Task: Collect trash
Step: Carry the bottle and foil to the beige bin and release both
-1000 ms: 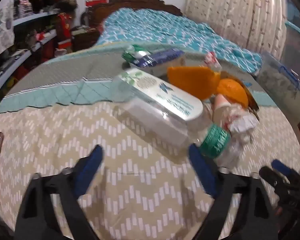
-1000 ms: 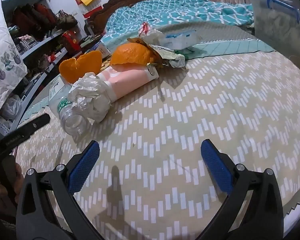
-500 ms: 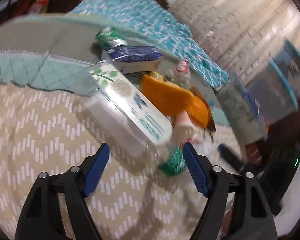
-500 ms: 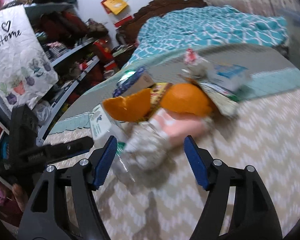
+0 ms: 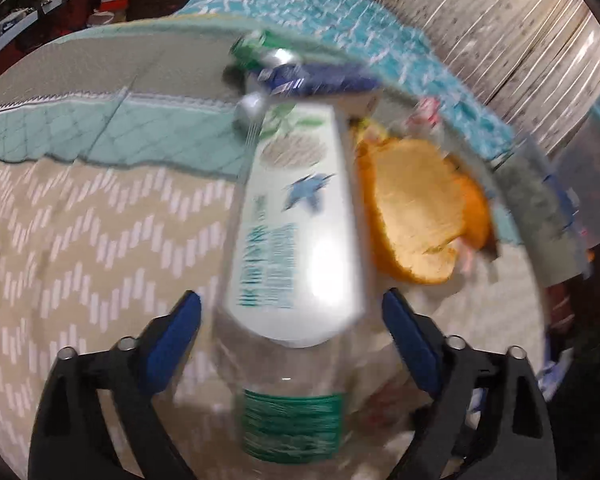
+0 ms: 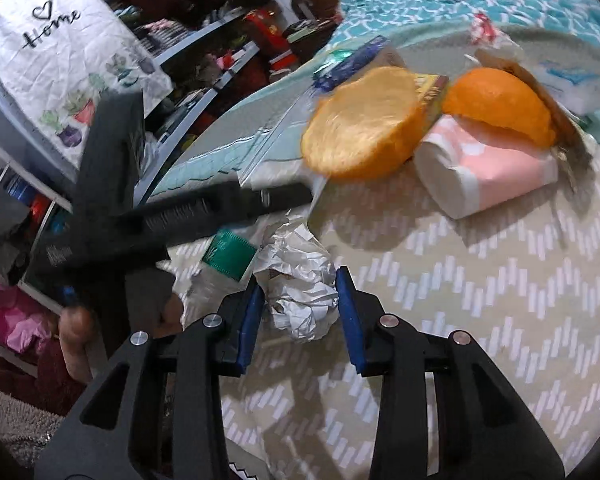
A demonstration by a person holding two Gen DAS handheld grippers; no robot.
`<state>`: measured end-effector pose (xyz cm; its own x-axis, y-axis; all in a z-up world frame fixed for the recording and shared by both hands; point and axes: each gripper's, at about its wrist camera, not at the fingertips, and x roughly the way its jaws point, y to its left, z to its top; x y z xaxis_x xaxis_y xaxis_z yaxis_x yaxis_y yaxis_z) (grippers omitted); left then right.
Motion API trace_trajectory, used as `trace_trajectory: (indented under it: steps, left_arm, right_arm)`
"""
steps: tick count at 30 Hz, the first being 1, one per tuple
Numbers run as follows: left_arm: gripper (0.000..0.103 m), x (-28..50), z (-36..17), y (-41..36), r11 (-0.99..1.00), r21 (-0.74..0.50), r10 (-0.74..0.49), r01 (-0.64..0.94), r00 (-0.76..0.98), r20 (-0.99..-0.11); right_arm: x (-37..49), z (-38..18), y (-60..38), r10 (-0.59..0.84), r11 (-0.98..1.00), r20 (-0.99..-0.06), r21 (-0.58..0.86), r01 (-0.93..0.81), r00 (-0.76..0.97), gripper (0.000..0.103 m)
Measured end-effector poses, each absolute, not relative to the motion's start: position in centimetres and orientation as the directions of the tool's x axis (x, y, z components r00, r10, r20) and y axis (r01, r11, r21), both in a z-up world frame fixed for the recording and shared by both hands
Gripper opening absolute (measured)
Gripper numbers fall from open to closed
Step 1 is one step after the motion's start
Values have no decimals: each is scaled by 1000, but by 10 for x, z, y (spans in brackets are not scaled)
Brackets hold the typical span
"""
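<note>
A clear plastic bottle (image 5: 296, 240) with a white label and green cap lies on the round table, cap end toward the camera. My left gripper (image 5: 291, 294) straddles it with its jaws closing, and small gaps still show at both pads. A crumpled white paper ball (image 6: 300, 292) sits between the closing jaws of my right gripper (image 6: 300, 278); both blue pads touch it. The bottle's green cap (image 6: 228, 254) lies just left of the paper. The black left gripper body (image 6: 180, 216) crosses the right wrist view, held by a hand (image 6: 76, 328).
Behind lie orange peels (image 6: 364, 128), a pink tissue pack (image 6: 492, 168), a blue carton (image 5: 320, 76) and a green can (image 5: 256, 42). The chevron tablecloth (image 6: 460, 300) is bare to the right. Cluttered shelves (image 6: 204, 60) stand left, a teal bed (image 5: 320, 4) behind.
My left gripper came in over the bottle, which now lies between its fingers. My right gripper swung left to the paper ball and its jaws narrowed from wide apart onto it.
</note>
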<state>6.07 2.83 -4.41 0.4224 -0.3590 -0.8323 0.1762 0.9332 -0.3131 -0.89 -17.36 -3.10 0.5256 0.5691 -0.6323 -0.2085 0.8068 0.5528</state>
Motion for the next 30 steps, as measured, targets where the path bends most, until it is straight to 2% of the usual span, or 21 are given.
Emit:
trace_trajectory:
  steps: [1,5,9,12,16,20,25,30]
  left_arm:
    - [58,58,-42,29,938,-290,-346,192,443,-827]
    - [58,52,-38,51,938,-303,-346,168,462,-816]
    - [58,27,-25,83,928,-341,-367,151,533,-762]
    - [58,9,-4,106,921,-360,-375,151,598,-708]
    - [59,-7,37,102,912,-339,-403,232,666,-628]
    - [59,-5,53,42,833,-352,-550,427,568,-612]
    - [59,-7,41,-86,667,-353,-672,656,323,-667]
    - [59,-7,17,-215,493,-386,-680,780,68,-730]
  right_arm:
    - [-14,-28,-175,553,819,-635,534,-210,539,38]
    - [-21,-11,-184,563,809,-590,536,-240,579,37]
    - [-36,-4,-211,552,810,-526,523,-265,647,37]
    - [-53,5,-237,494,832,-475,503,-236,729,37]
    - [-70,5,-278,360,857,-460,506,-94,812,37]
    - [-86,-14,-332,236,834,-501,544,91,833,37]
    - [-124,-34,-404,103,770,-505,586,253,857,37]
    - [-162,-43,-481,-63,704,-509,587,400,858,37]
